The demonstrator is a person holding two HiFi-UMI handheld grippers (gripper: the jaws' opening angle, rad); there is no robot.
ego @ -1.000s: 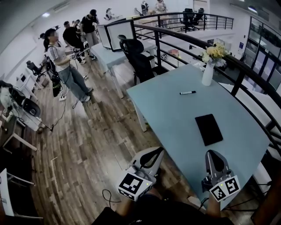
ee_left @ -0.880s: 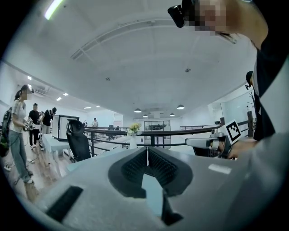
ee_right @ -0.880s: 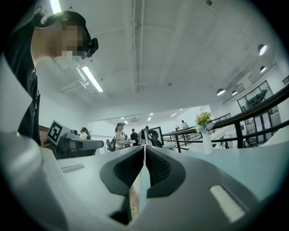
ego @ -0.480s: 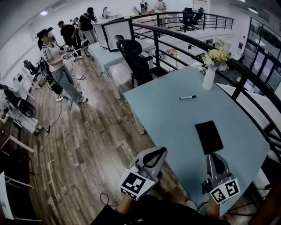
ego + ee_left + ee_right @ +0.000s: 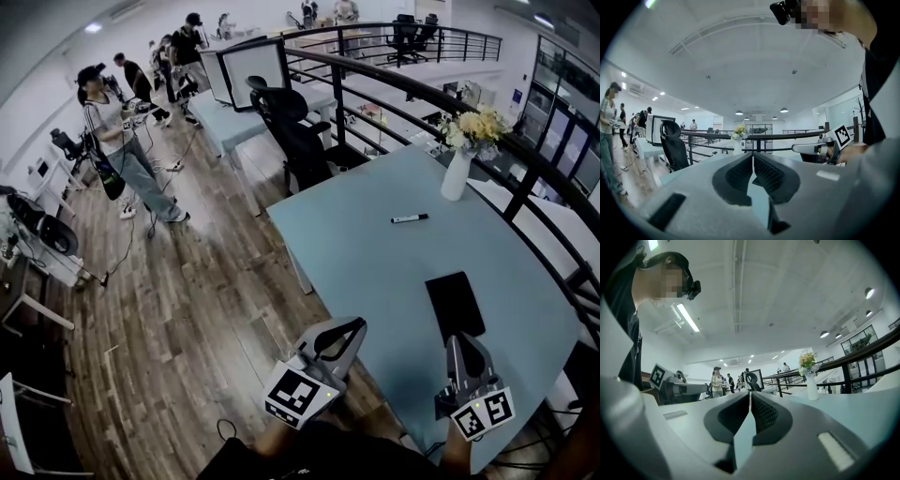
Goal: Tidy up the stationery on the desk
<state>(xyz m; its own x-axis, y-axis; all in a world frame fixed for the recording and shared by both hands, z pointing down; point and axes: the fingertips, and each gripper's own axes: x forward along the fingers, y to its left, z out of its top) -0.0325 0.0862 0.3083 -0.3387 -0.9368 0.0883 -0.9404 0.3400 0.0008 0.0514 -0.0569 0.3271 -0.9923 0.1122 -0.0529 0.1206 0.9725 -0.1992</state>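
Note:
A black marker pen [image 5: 410, 218] lies on the pale blue desk [image 5: 366, 253], towards its far side. A flat black notebook [image 5: 455, 302] lies nearer, right of the middle. My right gripper [image 5: 457, 341] hovers at the notebook's near edge, jaws shut with nothing between them. My left gripper [image 5: 353, 325] is held at the desk's near left edge, also shut and empty. In the left gripper view the pads [image 5: 740, 172] meet, and the right gripper [image 5: 820, 148] shows alongside. In the right gripper view the pads [image 5: 761, 412] are pressed together too.
A white vase of yellow flowers [image 5: 458, 169] stands at the desk's far right corner, next to a black railing [image 5: 525, 159]. A black office chair [image 5: 298, 141] sits beyond the desk's far left end. Several people [image 5: 112, 141] stand far off on the wooden floor.
Both grippers have edged forward over the desk, the right one closing on the notebook's near edge. The people in the background have walked further away.

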